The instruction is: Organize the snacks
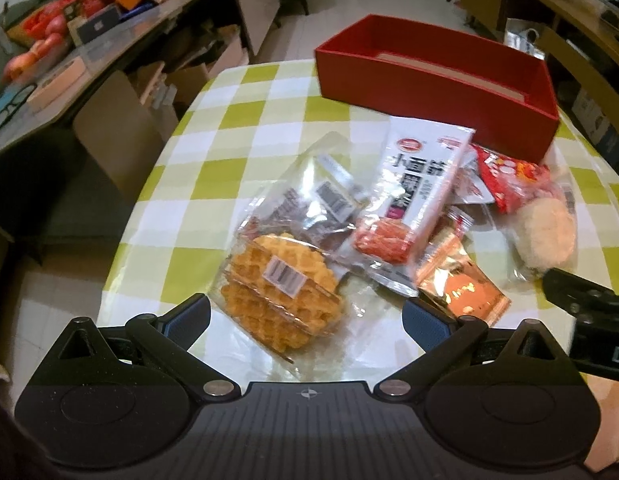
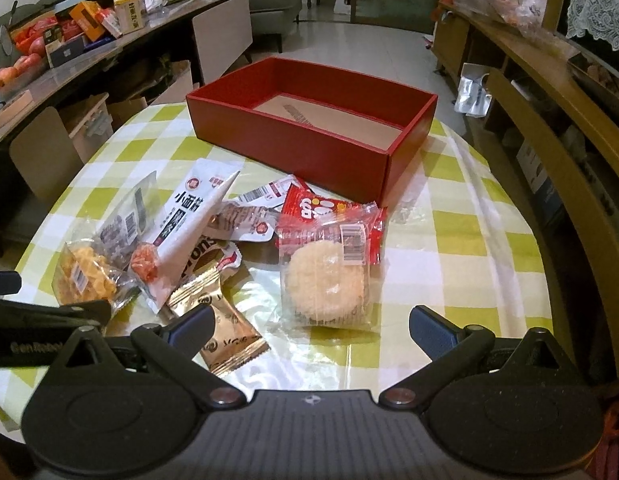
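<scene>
We see 1 red box (image 2: 309, 136) on the counter (image 2: 461, 240), well beyond both tongs. Our left tongs (image 1: 307, 316) gape wide around 1 waffle pack (image 1: 281, 284). Our right tongs (image 2: 309, 324) gape too, gripping nothing, 1 rice cake pack (image 2: 329, 276) just ahead, 1 gold sachet (image 2: 225, 328) beside their left finger, 1 white pouch (image 2: 189, 216) farther left.

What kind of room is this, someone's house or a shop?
Most likely a home living or dining room. Packaged snacks lie on a table with a green-and-white checked cloth, a grey-green upholstered sofa stands at the back, and a long, cluttered side counter holds red apples and cardboard boxes.
</scene>
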{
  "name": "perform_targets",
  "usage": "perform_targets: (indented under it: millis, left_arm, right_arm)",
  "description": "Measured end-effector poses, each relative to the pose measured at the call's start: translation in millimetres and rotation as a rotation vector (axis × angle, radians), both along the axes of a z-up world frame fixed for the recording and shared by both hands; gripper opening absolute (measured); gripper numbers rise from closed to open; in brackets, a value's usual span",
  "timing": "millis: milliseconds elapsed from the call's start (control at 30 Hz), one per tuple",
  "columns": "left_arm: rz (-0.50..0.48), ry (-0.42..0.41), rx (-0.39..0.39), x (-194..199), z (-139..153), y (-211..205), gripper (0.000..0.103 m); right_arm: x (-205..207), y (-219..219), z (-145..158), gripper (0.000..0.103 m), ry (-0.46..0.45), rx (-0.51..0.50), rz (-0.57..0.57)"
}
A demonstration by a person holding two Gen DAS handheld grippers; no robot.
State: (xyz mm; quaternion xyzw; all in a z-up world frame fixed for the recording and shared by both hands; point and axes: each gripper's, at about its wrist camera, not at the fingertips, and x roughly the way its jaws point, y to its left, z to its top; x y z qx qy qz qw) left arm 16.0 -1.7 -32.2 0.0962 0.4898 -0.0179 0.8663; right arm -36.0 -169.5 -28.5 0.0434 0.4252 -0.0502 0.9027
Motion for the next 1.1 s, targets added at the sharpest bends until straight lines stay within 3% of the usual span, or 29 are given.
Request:
perform_targets:
  millis: [200, 467, 600, 700, 833, 967, 1100]
  left_arm:
    - [0.083, 0.039, -0.016, 17, -5, 18, 0.103]
    - [0.087, 0.054, -0.016, 35, -6, 27, 0.103]
    - [0.140, 0.131, -0.083, 45, -20, 40, 0.103]
    - [0.186, 0.130, -0.086, 49, -24, 48, 0.103]
    - [0.249, 0.144, -0.157, 60, -27, 52, 0.103]
    - [0.179, 0.102, -0.065, 59, -26, 29, 0.103]
    - [0.154, 0.092, -0.032, 58, -30, 22, 0.103]
  right_arm:
    - [11, -4, 5, 0.103, 0.003, 0.039, -0.004]
    - [22, 3, 8, 0.103, 0.016, 0.069, 0.032]
    - [40, 11, 7, 0.103, 0.029, 0.093, 0.044]
    - [48, 19, 13, 0.103, 0.007, 0.107, 0.061]
    - [50, 26, 14, 0.103, 0.004, 0.105, 0.082]
    - [51, 24, 12, 0.103, 0.018, 0.112, 0.076]
    - [52, 22, 11, 0.103, 0.026, 0.134, 0.071]
